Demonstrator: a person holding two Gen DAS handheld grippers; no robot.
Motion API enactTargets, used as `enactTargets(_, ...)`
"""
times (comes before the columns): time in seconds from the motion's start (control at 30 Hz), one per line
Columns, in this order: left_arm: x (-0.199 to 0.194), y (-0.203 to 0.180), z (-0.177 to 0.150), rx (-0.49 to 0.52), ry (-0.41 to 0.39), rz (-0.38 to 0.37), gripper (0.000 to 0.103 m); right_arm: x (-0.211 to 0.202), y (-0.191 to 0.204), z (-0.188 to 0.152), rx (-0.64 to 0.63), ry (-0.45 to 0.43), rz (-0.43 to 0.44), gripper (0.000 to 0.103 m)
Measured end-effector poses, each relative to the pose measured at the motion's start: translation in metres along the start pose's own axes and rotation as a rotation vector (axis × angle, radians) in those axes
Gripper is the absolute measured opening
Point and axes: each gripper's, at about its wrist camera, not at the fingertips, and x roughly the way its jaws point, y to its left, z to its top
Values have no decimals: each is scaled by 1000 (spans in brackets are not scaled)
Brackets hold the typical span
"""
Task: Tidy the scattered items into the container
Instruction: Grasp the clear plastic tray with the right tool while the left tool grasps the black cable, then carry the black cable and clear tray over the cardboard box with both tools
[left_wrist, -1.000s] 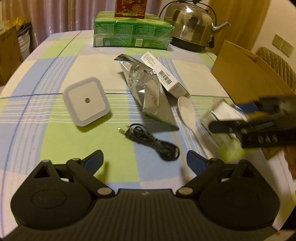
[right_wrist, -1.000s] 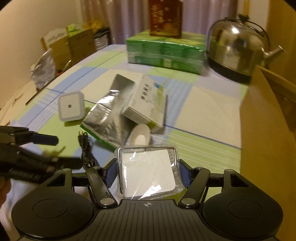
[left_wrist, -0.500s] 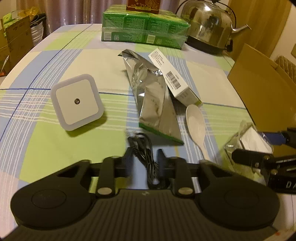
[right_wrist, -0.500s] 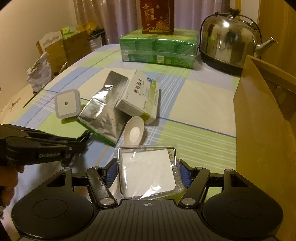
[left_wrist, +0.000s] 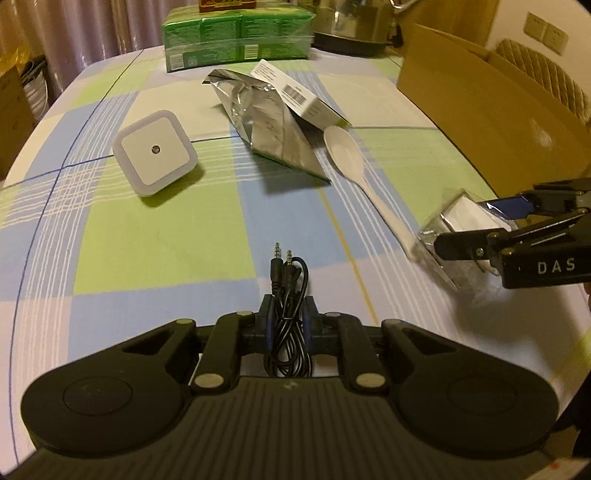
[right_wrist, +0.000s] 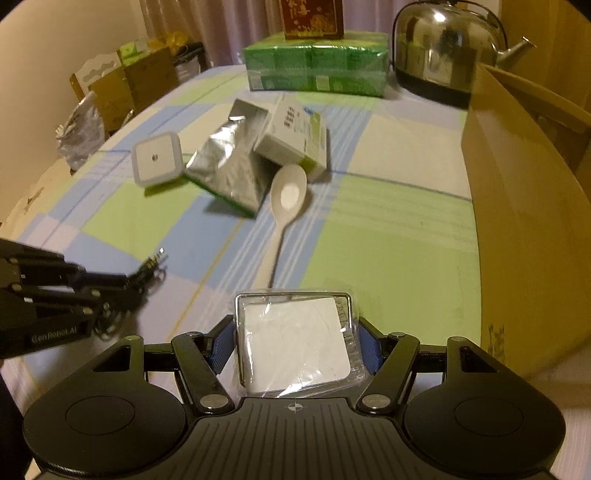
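right gripper (left_wrist: 491, 229) "DAS" (clamps packet (right_wrist: 295, 343)) | left gripper (left_wrist: 288, 325) pinches cable (left_wrist: 288, 291)

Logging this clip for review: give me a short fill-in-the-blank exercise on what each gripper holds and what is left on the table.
1. The left gripper is shut on a coiled black ____.
2. The right gripper is shut on a clear plastic packet whose insert is ____ in colour.
3. The white spoon lies with its bowl next to the silver ____ pouch.
4. The cardboard box stands to the ____ of the spoon in the right wrist view.

Missing words: audio cable; white; foil; right
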Motion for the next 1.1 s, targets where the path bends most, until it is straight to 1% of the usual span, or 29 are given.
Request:
enactTargets(0.1, 0, -4, -5, 31, -2, 20, 13, -2, 2, -4, -14, -8, -17, 64)
enactTargets(0.3, 0, -6, -6, 54, -13, 32, 14, 1, 6, -9, -41, -26, -31, 66)
enactTargets(0.47, 0, -4, -8, 47, -22, 25, 14, 7, 8, -9, -55, -14, -40, 68)
enactTargets(0.63, -1, -4, -10, 46, -30, 24, 14, 10, 5, -11, -36, -7, -34, 69)
enactTargets(0.7, -1, -5, -9, 45, -31, 24, 14, 11, 5, -11, -37, -6, -34, 68)
enactTargets(0.77, -1, -4, -9, 45, -31, 22, 13, 10, 6, -10, -36, -6, -39, 65)
enactTargets(0.9, -2, -3, -10, 32, -34, 23, 12, 4, 8, -10, -27, -10, -46, 64)
enactTargets(1.1, -11, -9, -15, 60, -24, 28, 12, -17, 8, -11, -7, -40, -50, 64)
